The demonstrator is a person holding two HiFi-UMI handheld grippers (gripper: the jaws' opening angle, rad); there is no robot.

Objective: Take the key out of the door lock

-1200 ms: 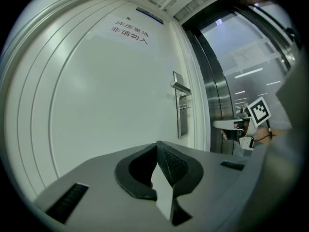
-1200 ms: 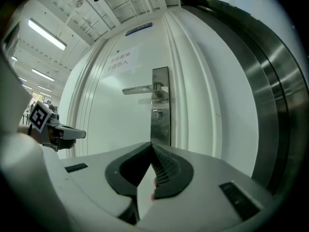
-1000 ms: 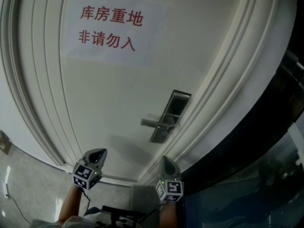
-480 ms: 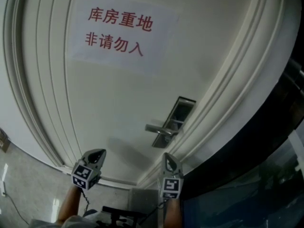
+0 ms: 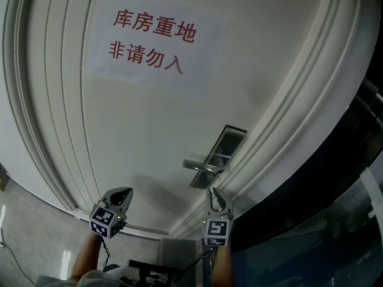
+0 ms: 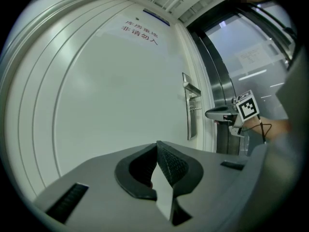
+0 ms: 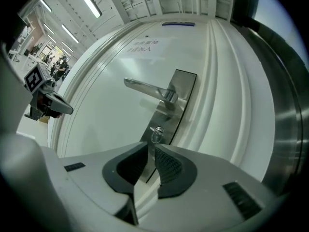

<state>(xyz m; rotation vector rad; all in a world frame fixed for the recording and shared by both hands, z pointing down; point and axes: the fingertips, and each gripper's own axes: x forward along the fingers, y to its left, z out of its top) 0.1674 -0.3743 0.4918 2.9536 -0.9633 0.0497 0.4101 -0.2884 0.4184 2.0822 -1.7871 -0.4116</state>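
Left hand-held gripper (image 5: 121, 193): hangs low in front of the door, about where it was 1 second ago. Its jaws are clenched tip to tip on nothing.
Door (image 5: 149, 124): white, panelled and closed, with a paper sign (image 5: 152, 40) in red characters high up.
Handle (image 7: 147, 87): a silver lever on the long lock plate (image 7: 176, 100), level and untouched.
Key (image 7: 156, 134): in the lock low on the plate, below the lever. I see it only in the right gripper view; from the head view it is too small to make out.
Right hand-held gripper (image 7: 150, 150): this is the 1 that changed. It has come up towards the plate and rolled, so its marker cube now faces squarely back. Its jaws, closed 1 second ago, have just been opening and stand slightly apart. Nothing is between them, and the key sits just ahead of the tips.
Meaning for the task: I judge this as lining up for the pinch. The key is not yet gripped or drawn out.
Floor (image 5: 36, 232): pale and speckled, at the lower left.
Room: a dark metal frame (image 5: 311, 178) and glass stand right of the door. Strip lights run along the ceiling of a hall off to the left.
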